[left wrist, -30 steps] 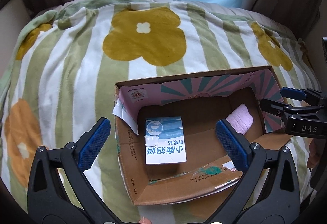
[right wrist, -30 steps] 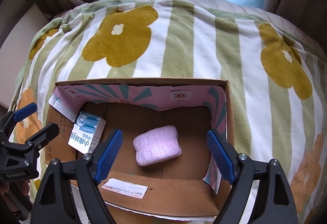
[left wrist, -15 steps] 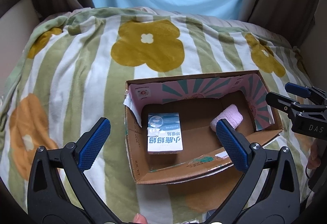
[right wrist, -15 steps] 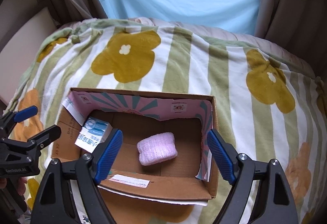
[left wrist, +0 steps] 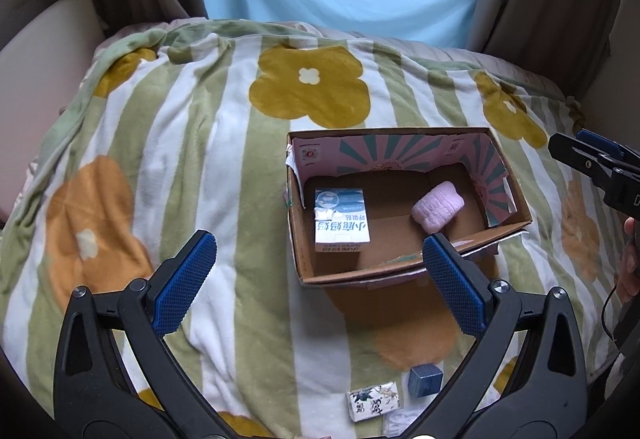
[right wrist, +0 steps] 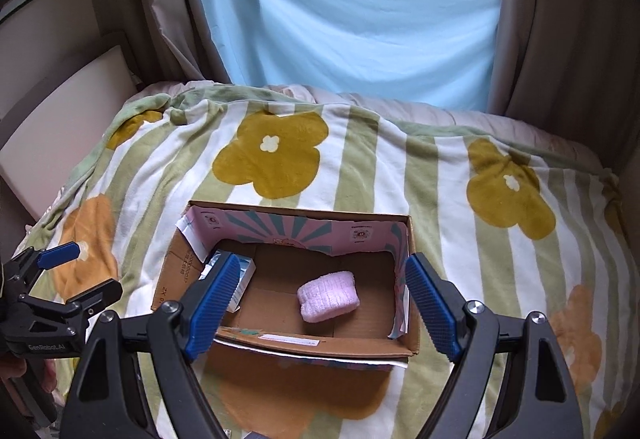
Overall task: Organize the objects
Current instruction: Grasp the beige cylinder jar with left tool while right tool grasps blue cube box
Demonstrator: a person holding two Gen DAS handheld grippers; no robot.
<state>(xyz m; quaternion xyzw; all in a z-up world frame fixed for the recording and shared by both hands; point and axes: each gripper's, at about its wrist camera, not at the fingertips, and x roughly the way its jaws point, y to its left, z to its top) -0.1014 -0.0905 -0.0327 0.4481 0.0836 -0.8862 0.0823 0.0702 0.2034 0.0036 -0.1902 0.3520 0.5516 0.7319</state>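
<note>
Now both grippers empty, jaws spread, above cardboard box. Blue cube and printed packet lie outside box's near wall; left gripper should drop straight, pinch cube squarely.

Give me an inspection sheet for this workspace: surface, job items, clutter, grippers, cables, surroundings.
Surface: striped green-and-white floral blanket over a bed.
Job items: open cardboard box holds a blue-and-white carton at its left and a pink rolled towel at its right. A small blue cube and a patterned white packet lie on the blanket, outside the box.
Clutter: nothing seen.
Grippers: left gripper open, empty; right gripper open, empty, above the box.
Cables: thin black cable at the right edge.
Surroundings: light blue sheet across a window, brown curtains at the sides.
</note>
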